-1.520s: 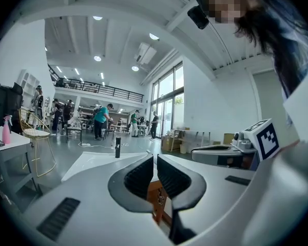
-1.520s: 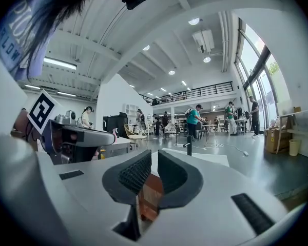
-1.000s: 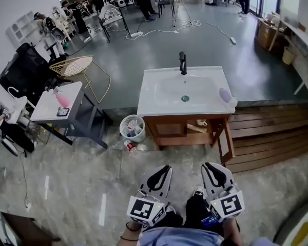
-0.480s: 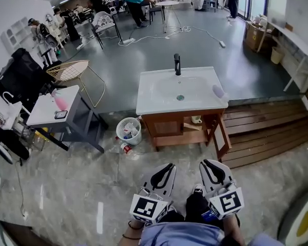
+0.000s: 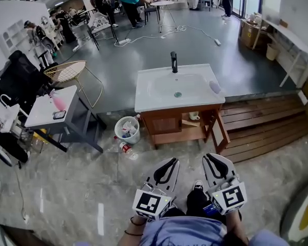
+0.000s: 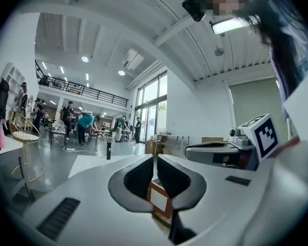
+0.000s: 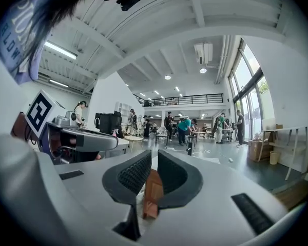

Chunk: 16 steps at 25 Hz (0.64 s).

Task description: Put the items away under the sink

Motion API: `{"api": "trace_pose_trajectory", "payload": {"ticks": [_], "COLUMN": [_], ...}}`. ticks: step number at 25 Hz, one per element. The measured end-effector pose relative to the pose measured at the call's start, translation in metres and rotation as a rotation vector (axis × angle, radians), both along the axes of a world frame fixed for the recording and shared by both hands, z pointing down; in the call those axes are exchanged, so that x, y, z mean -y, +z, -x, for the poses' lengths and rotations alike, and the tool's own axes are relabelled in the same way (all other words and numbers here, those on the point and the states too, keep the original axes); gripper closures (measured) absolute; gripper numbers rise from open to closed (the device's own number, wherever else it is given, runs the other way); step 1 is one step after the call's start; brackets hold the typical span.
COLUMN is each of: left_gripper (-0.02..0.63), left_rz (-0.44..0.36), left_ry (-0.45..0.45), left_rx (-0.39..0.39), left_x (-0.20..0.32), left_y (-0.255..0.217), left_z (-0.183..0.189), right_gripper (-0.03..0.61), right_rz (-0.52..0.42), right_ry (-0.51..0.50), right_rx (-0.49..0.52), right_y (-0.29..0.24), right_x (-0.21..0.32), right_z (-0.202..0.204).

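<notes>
My left gripper (image 5: pixel 170 163) sits low in the head view, just in front of the person's body. Its own camera shows the jaws drawn almost together, with only a thin slit between them and nothing in it. The right gripper (image 5: pixel 212 159) lies just beside it and parallel, and it reads the same: jaws closed to a slit, empty. Both point roughly level toward the sink (image 5: pixel 195 97).

The sink stands well ahead of the grippers across the stone floor (image 5: pixel 66 188). It is a white basin on a wooden cabinet (image 5: pixel 164 124), with a black tap (image 5: pixel 173 62) at the back edge. Through each slit I see a sliver of the cabinet's wood. A small purple thing (image 5: pixel 214 86) lies on the sink's right rim. The cabinet's right bay is open, and what looks like its door (image 5: pixel 219 132) hangs out to the right. On the shelf inside sits a small pale thing (image 5: pixel 194 116) that I cannot name from here.

Just left of the cabinet is a white waste basket (image 5: pixel 127 128) with rubbish in it. A bottle (image 5: pixel 126 148) lies on the floor just in front of the basket. Further left, a white side table (image 5: pixel 38 118) carries a pink spray bottle (image 5: pixel 58 101) and a small dark device (image 5: pixel 59 115). A wire chair (image 5: pixel 72 69) stands behind the table. Wooden decking (image 5: pixel 267 132) runs along the right. People stand at tables far at the back.
</notes>
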<state>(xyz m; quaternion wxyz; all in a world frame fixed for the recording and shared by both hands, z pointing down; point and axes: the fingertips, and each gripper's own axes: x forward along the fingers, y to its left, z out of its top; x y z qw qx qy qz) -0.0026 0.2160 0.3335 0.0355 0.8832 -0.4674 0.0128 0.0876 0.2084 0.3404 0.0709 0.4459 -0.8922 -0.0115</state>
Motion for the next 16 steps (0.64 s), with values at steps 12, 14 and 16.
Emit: {"api": "trace_pose_trajectory", "payload": {"ticks": [12, 14, 16], "left_gripper": [0.594, 0.594, 0.594], "left_rz": [-0.006, -0.010, -0.013], "left_ry": [0.011, 0.013, 0.012], "left_rx": [0.013, 0.017, 0.019], "left_x": [-0.004, -0.003, -0.001], "left_y": [0.001, 0.001, 0.001], "left_z": [-0.001, -0.002, -0.002], "right_gripper": [0.528, 0.528, 0.528], "right_rz": [-0.009, -0.018, -0.022], "right_ry": [0.050, 0.062, 0.076], "right_rx": [-0.001, 0.000, 0.002], "right_y": [0.000, -0.001, -0.001], "right_x": [0.002, 0.005, 0.008], "right_z": [-0.016, -0.021, -0.027]}}
